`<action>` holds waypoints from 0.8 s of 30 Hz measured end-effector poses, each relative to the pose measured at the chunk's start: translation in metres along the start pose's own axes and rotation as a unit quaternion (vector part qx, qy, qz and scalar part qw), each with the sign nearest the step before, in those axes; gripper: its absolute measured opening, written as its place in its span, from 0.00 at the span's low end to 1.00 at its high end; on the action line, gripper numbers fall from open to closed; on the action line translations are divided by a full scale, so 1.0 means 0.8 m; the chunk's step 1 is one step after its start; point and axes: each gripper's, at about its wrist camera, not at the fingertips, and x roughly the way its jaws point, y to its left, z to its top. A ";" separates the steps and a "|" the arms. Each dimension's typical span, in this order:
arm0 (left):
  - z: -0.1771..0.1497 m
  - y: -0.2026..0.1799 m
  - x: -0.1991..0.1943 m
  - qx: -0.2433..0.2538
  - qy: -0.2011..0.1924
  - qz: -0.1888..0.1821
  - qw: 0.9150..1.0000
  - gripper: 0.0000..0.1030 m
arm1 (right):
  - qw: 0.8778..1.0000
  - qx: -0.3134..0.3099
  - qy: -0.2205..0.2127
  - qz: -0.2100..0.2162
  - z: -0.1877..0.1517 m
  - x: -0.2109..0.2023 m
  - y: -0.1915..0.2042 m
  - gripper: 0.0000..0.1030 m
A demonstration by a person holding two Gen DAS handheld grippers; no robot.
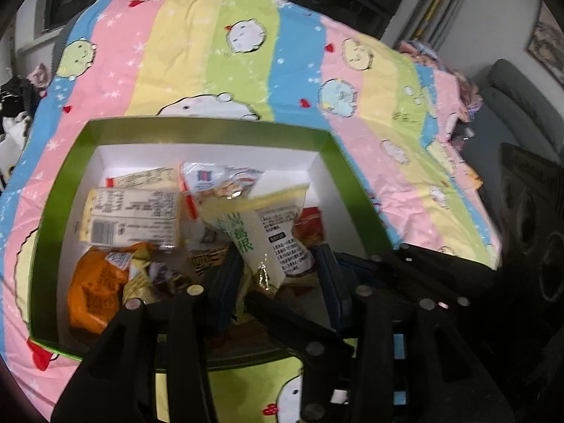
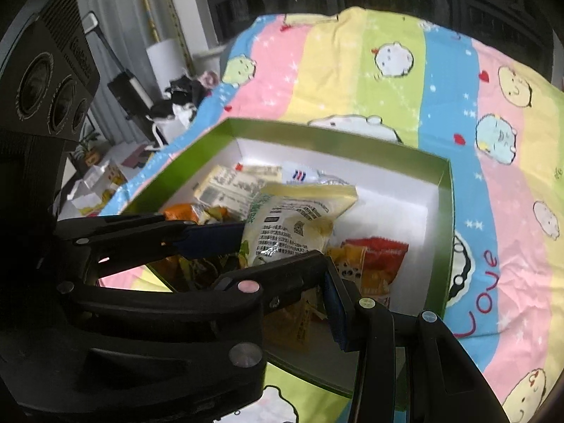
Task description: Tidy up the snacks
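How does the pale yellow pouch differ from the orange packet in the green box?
The pale yellow pouch stands tilted, propped on other snacks; the orange packet lies low in a near corner. The pouch is smooth, with green characters and a black text panel; the packet is crumpled, its print too small to read. The pouch sits between the left gripper fingers; the packet is beside them. Both are sealed snack bags inside the green box.

Box (image 1: pixel 60 190) crowded with snacks (image 1: pixel 130 215) at left; right corner (image 2: pixel 398 190) bare.
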 end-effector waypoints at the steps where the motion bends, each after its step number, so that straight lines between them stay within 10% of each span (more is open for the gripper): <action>1: 0.000 0.000 -0.002 0.001 0.001 0.013 1.000 0.56 | 1.000 -0.002 0.004 -0.005 -0.001 0.001 0.001 0.47; 7: 0.003 0.008 -0.043 -0.002 -0.009 0.082 0.997 0.99 | 0.999 0.008 0.009 -0.047 0.002 -0.027 -0.001 0.69; 15: 0.012 0.006 -0.122 0.009 -0.028 0.175 0.984 0.99 | 0.993 0.000 0.013 -0.116 0.016 -0.093 0.011 0.85; 24: 0.019 -0.002 -0.194 -0.005 -0.061 0.183 0.981 0.99 | 0.994 0.009 -0.025 -0.110 0.043 -0.160 0.035 0.85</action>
